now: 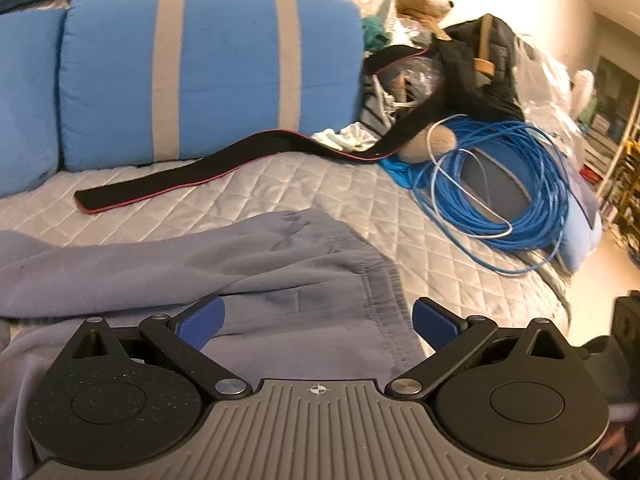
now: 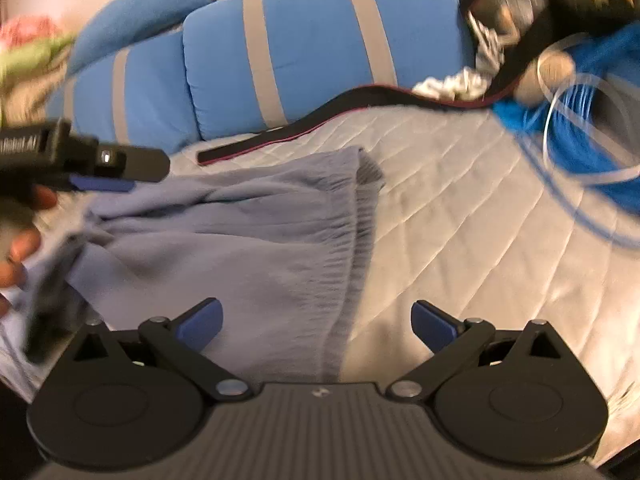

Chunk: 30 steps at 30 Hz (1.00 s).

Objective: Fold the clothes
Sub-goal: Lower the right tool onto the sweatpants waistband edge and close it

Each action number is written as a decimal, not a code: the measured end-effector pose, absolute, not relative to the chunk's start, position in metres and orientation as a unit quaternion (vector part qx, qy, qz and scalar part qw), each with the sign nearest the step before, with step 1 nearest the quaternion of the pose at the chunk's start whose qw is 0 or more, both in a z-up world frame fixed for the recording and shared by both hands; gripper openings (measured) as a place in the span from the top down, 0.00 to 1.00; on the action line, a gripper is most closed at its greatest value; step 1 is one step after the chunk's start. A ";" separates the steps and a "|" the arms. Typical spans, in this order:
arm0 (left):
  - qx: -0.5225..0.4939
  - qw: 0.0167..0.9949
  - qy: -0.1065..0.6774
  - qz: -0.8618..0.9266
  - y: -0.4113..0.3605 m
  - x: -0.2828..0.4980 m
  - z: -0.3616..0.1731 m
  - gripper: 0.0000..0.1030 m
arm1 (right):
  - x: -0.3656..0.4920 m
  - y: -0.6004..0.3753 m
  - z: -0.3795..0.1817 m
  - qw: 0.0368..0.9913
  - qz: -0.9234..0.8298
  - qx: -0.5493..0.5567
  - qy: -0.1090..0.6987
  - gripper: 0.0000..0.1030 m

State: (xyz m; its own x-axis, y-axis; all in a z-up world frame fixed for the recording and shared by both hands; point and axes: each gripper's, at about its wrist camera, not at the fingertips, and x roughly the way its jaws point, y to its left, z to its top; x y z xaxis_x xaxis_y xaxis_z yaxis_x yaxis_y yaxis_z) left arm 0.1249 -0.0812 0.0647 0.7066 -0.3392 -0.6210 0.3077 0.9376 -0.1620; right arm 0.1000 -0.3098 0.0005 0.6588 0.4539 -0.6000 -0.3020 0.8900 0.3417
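Grey sweatpants (image 1: 224, 264) lie crumpled on the quilted bed (image 1: 304, 192). Left gripper (image 1: 318, 322) and right gripper (image 2: 316, 322) hover over the waistband, fingers spread wide, both holding nothing.

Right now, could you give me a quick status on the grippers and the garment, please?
Left gripper open, right gripper open, both empty. Grey garment rumpled on the quilt, unfolded. Black strap and blue cable coil lie beyond, apart.
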 end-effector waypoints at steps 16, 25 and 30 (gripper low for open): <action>-0.030 0.926 0.339 -0.163 -0.058 0.116 0.064 0.00 | 0.120 -0.344 -0.025 0.783 0.224 0.343 0.468 0.02; -0.027 0.923 0.343 -0.174 -0.060 0.115 0.062 0.00 | 0.118 -0.352 -0.041 0.741 0.232 0.403 0.484 0.01; -0.023 0.924 0.344 -0.166 -0.061 0.115 0.060 0.00 | 0.116 -0.348 -0.048 0.732 0.229 0.448 0.460 0.01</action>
State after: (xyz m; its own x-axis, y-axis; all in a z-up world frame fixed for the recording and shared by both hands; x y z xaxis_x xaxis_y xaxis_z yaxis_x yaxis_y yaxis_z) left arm 0.1152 -0.0610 0.0604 0.7076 -0.3227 -0.6287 0.2914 0.9437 -0.1565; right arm 0.1160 -0.3482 -0.0478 0.4724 0.7472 -0.4674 0.0772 0.4932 0.8665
